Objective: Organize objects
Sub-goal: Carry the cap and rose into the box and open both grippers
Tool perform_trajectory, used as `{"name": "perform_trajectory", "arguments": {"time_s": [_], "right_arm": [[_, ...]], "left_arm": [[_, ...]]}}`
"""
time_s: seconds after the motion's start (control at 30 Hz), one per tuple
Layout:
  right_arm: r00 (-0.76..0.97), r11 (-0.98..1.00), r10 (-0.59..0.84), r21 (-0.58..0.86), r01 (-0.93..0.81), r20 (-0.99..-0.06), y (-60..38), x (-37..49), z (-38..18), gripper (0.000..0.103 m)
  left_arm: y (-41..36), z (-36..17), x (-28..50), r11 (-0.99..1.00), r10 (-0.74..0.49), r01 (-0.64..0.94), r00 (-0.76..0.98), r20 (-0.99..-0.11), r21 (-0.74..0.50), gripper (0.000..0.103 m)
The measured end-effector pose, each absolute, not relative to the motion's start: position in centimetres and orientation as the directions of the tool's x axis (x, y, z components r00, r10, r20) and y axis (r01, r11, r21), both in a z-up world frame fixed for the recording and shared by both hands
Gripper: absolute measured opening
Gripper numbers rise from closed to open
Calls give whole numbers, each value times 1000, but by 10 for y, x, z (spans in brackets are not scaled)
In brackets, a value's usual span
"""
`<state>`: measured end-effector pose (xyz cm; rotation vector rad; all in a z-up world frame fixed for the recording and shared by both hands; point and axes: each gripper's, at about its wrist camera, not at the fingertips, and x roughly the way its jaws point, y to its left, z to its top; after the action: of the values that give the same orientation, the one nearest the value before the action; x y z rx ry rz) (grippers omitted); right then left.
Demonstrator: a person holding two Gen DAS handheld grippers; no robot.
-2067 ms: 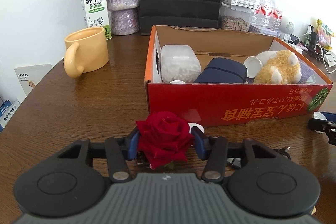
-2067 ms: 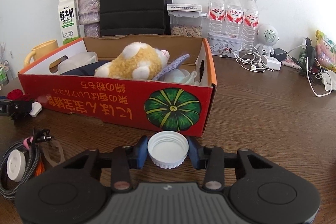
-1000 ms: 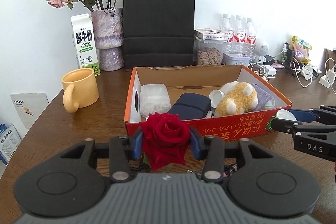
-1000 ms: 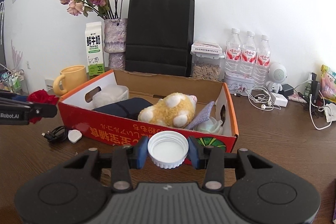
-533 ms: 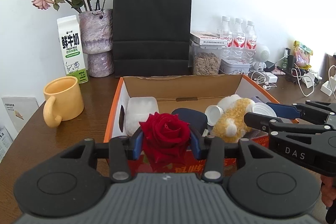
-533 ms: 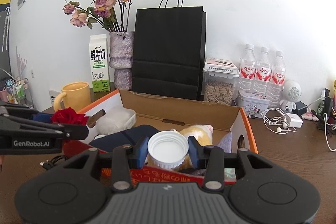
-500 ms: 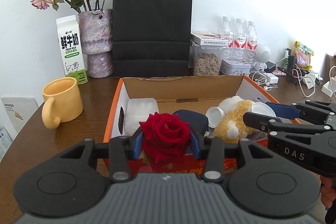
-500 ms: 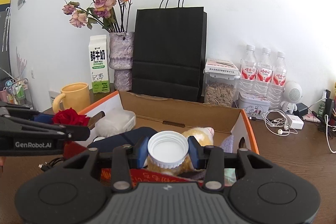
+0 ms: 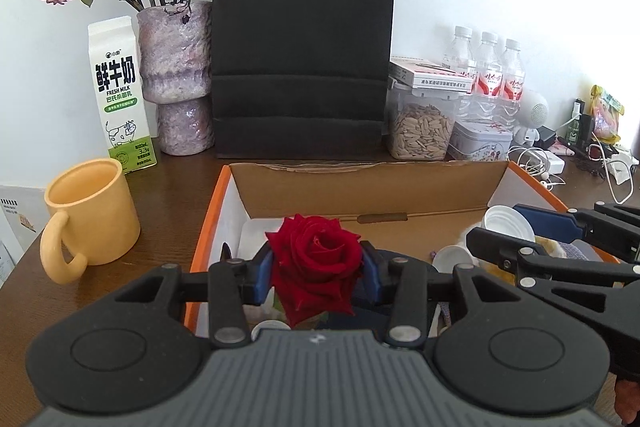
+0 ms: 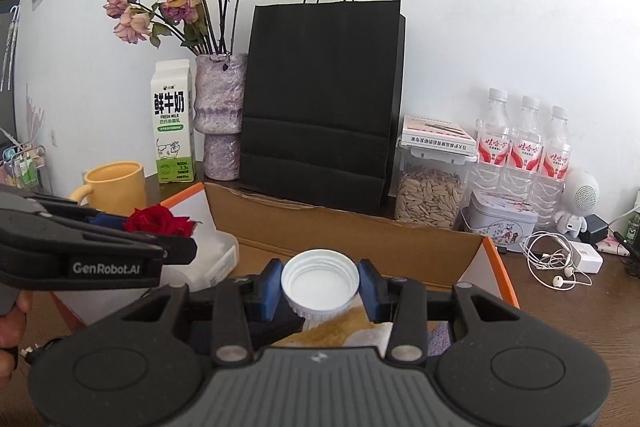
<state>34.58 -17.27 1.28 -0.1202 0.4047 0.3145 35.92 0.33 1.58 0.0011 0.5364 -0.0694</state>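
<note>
Mid-carry, with both loads poised over the open cardboard box (image 9: 400,183) on the wooden table (image 9: 168,187): left gripper (image 9: 316,273) clamped on the red rose (image 9: 316,259), pads pressed against the bloom from either side; right gripper (image 10: 320,285) clamped on the white plastic lid (image 10: 320,281), open side facing up. Rose above the box's left part, near the clear container (image 10: 208,259) along the orange-edged side wall; lid above the right part, over the tan plush toy (image 10: 332,331) and what looks like a grey cloth. Box already crowded, a small white cup (image 9: 452,257) lying among the rest. Delivery stage by the look of it, neither item set down yet. Next, probably: lower each load into a free gap, then ease the pads apart. Rose soft and easily crushed, so a gentle descent and a clean release. Lid light and likely to roll or tip off the plush, so better placed flat on bare cardboard, if any shows.
</note>
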Motion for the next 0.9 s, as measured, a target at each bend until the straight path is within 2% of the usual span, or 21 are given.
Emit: {"name": "perform_trajectory", "arguments": {"time_s": [0.07, 0.13, 0.17, 0.2, 0.23, 0.27, 0.3, 0.47, 0.9], "right_arm": [[867, 946, 272, -48, -321, -418, -174, 352, 9, 39], [864, 948, 267, -43, -314, -427, -175, 356, 8, 43], [862, 950, 263, -43, -311, -433, -176, 356, 7, 53], [864, 952, 255, -42, -302, -434, -177, 356, 8, 64], [869, 956, 245, -40, -289, -429, -179, 355, 8, 70], [872, 959, 237, -42, -282, -428, -180, 355, 9, 83], [875, 960, 232, -44, -277, -425, -182, 354, 10, 89], [888, 965, 218, -49, -259, -405, -187, 349, 19, 98], [883, 965, 221, -37, -259, -414, -188, 311, 44, 102]], "left_arm": [[3, 13, 366, 999, -49, 54, 852, -522, -6, 49], [4, 12, 370, 999, -33, 39, 842, -538, -2, 74], [5, 13, 371, 1000, -26, 27, 842, -538, -6, 96], [6, 14, 370, 1000, -2, 2, 846, -533, 0, 103], [7, 15, 370, 1000, 14, -10, 849, -528, 11, 103], [8, 17, 370, 1000, 8, -5, 849, -529, 7, 103], [10, 19, 370, 1000, -3, -1, 845, -534, -6, 103], [12, 25, 368, 1000, 10, -15, 834, -552, -4, 103], [17, 53, 329, 1000, 20, -24, 794, -608, 2, 103]]}}
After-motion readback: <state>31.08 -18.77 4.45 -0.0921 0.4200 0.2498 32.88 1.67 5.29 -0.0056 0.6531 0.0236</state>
